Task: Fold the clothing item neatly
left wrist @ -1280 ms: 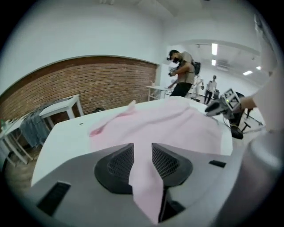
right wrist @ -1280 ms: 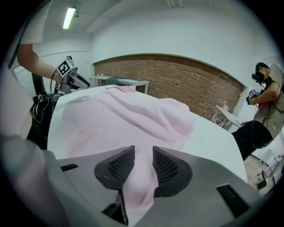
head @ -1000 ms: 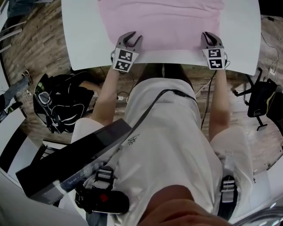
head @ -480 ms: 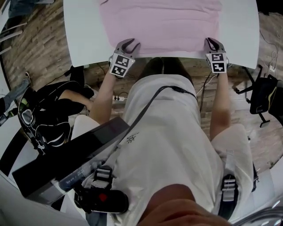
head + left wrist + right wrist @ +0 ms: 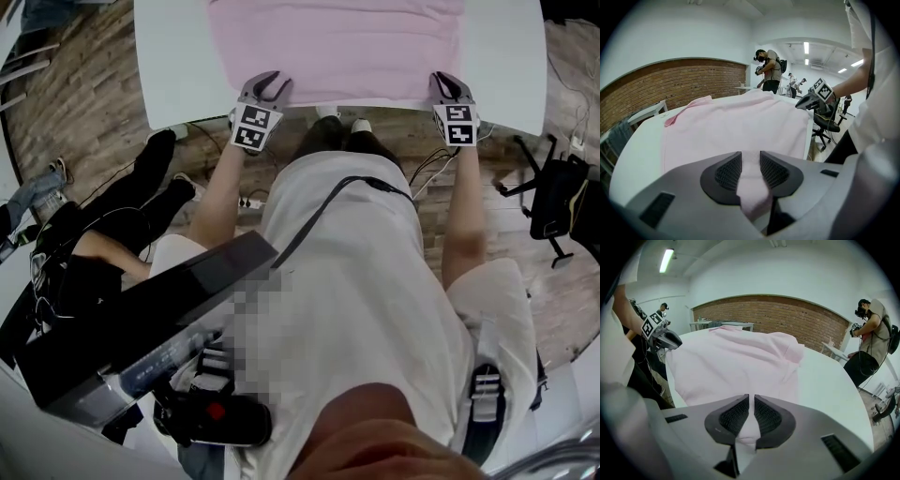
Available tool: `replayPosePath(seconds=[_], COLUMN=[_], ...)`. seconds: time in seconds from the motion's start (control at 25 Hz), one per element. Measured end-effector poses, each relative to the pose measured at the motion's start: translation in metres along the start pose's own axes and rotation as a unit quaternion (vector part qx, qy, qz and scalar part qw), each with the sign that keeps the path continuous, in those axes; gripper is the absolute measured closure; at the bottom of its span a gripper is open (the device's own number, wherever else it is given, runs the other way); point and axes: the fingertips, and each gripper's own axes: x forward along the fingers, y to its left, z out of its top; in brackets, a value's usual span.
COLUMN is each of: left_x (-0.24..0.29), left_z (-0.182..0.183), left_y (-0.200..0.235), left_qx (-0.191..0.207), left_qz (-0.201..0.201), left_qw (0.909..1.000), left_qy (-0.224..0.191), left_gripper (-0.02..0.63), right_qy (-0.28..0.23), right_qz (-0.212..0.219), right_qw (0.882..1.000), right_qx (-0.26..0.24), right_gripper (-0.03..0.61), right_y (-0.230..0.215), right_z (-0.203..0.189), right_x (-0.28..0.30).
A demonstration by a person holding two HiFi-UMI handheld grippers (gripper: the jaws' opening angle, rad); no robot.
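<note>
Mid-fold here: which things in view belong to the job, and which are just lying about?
Job: pink garment, near edge clamped in the jaws of left gripper and right gripper; white table.
Lying about: black office chair; floor cables.

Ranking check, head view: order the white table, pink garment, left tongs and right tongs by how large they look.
1. white table
2. pink garment, lying on it
3. left tongs and right tongs: they look alike, so they are not ranked against each other

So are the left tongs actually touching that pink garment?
Touching. The left gripper view shows a fold of the pink garment pinched between the two ribbed pads of the left tongs.
</note>
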Motion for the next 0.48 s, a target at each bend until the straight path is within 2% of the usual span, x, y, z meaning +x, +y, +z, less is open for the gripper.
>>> replayPosePath(seconds=[0.16,0.48], left_x=[-0.004,0.001], left_z=[-0.009,-0.013], left_y=[0.01,-0.005], left_qx=[-0.011,-0.01], left_qz=[0.014,0.034], left_qw=[0.9998,0.9994], left_qy=[-0.004,0.008], left_gripper=[0.491,0.491], right_qy=[-0.008,-0.023], right_qz=[0.0,0.003], right_qw=[1.0,1.0], right_qx=[0.004,0.002], right_gripper=[0.54,0.54], right_y=[0.012,0.005], right_z=[0.006,-0.004], right_x=[0.001,-0.007])
